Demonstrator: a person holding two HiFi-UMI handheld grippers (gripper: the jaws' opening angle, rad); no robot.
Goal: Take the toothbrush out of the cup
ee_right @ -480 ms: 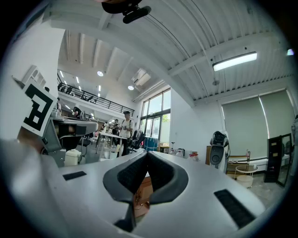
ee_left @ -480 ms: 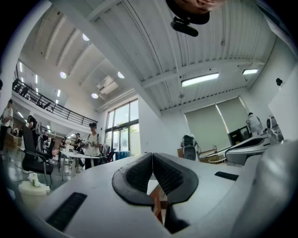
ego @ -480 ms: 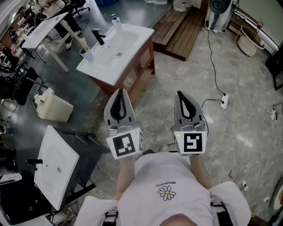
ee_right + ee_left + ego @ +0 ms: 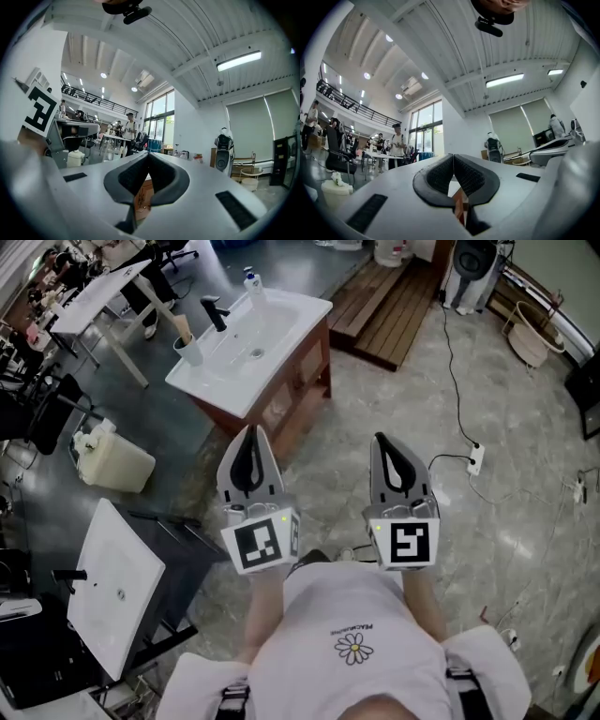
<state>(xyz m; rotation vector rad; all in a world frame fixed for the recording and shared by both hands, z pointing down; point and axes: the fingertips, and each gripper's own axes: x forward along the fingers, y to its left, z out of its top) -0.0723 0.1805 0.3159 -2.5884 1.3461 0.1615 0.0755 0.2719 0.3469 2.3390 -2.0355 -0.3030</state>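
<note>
Head view, steeply down.

- Grey stone floor (image 4: 525, 549) fills most of the frame. A black cable (image 4: 448, 352) runs across it to a white power strip (image 4: 475, 457) on the right.
- Washstand (image 4: 281, 381) at upper centre: wood cabinet with a white basin top (image 4: 267, 329).
- Slatted wooden platform (image 4: 380, 301) on the floor just right of the washstand.
- Second white basin (image 4: 108, 587) at lower left, set on a dark frame.
- Pale plastic canister (image 4: 112, 460) on the floor between the two basins.
- Person in a white shirt (image 4: 352, 643) with a daisy print, bottom centre, both arms held forward.
- Left hand-held gripper (image 4: 250, 430): its own view shows the pads pressed together at the tips with nothing between them. It points towards the washstand but is well short of it, over bare floor.
- Right hand-held gripper (image 4: 379, 438): pads also pressed together, nothing pinched. It is beside the left one, apart from it and roughly parallel, over bare floor.
- Black faucet (image 4: 214, 313) at the back edge of the basin top. A clear pump bottle (image 4: 251, 280) stands at the corner beyond it.
- Cup (image 4: 192, 352) on the left corner of the basin top, beside the faucet.
- Toothbrush (image 4: 182, 331): tan handle, standing in the cup and leaning left. It is not out yet, and both grippers are well apart from it.
</note>
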